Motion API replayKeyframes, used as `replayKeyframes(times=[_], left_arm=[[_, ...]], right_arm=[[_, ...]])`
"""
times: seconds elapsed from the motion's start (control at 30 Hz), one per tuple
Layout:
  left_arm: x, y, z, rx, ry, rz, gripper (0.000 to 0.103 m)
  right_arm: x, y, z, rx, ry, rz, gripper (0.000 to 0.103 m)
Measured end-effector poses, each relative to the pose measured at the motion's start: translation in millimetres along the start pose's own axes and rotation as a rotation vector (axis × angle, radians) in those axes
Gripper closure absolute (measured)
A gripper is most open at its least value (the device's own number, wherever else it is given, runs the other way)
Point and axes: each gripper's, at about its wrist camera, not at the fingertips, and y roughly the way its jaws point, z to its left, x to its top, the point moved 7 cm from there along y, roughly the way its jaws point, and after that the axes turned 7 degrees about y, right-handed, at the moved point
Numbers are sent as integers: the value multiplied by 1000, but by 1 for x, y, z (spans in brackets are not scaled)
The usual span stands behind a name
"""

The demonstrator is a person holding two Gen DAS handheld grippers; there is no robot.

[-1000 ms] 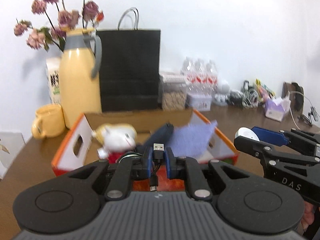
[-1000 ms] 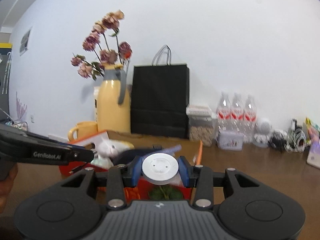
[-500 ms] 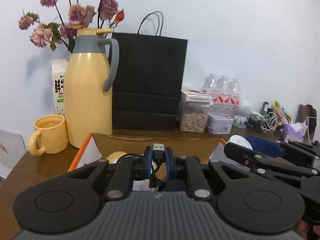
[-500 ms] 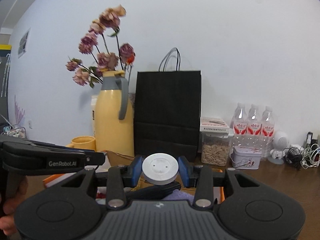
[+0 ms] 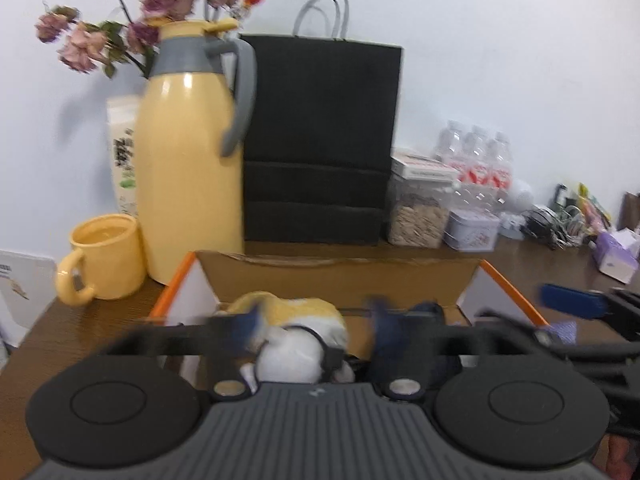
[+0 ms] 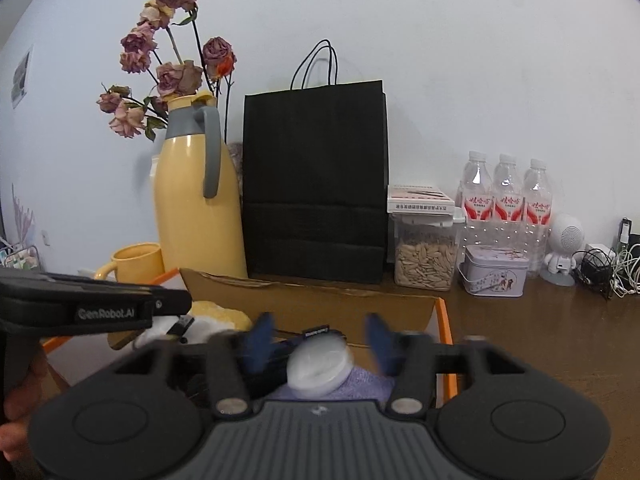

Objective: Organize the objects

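An open cardboard box with orange edges [image 5: 340, 276] [image 6: 312, 304] sits on the brown table. My left gripper [image 5: 314, 322] is open above it, blurred; a black USB cable [image 5: 324, 344] lies on the white and yellow plush toy [image 5: 292, 344] inside. My right gripper [image 6: 320, 334] is open over the box; a white round disc [image 6: 318, 366] rests tilted on a purple cloth [image 6: 360, 388] inside, free of the blue fingers [image 6: 258, 336]. A dark blue item [image 5: 424, 312] also lies in the box.
Behind the box stand a yellow thermos jug [image 6: 192, 200] with dried roses [image 6: 168, 76], a yellow mug [image 5: 104, 256], a black paper bag [image 6: 316, 184], a seed jar [image 6: 424, 256], a tin [image 6: 494, 276], water bottles [image 6: 504, 200] and tangled cables [image 6: 604, 268].
Both grippers have opened. The USB cable has dropped from the left gripper onto the plush toy, and the white disc has dropped from the right gripper onto the purple cloth.
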Motion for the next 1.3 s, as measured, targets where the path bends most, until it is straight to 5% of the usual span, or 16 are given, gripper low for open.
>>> replayKeyframes(times=[0.07, 0.6, 1.0, 1.3], left_arm=[[4, -6, 4, 42, -2, -43, 0], [8, -21, 4, 57, -3, -39, 0], [-1, -109, 10, 48, 17, -64, 0], [-45, -166, 16, 64, 8, 18, 0]], right_arm=[[1, -4, 0, -8, -4, -17, 0], [11, -25, 3, -7, -2, -31, 0], [11, -96, 22, -13, 5, -41, 0], [-20, -156, 32, -22, 44, 17, 0]])
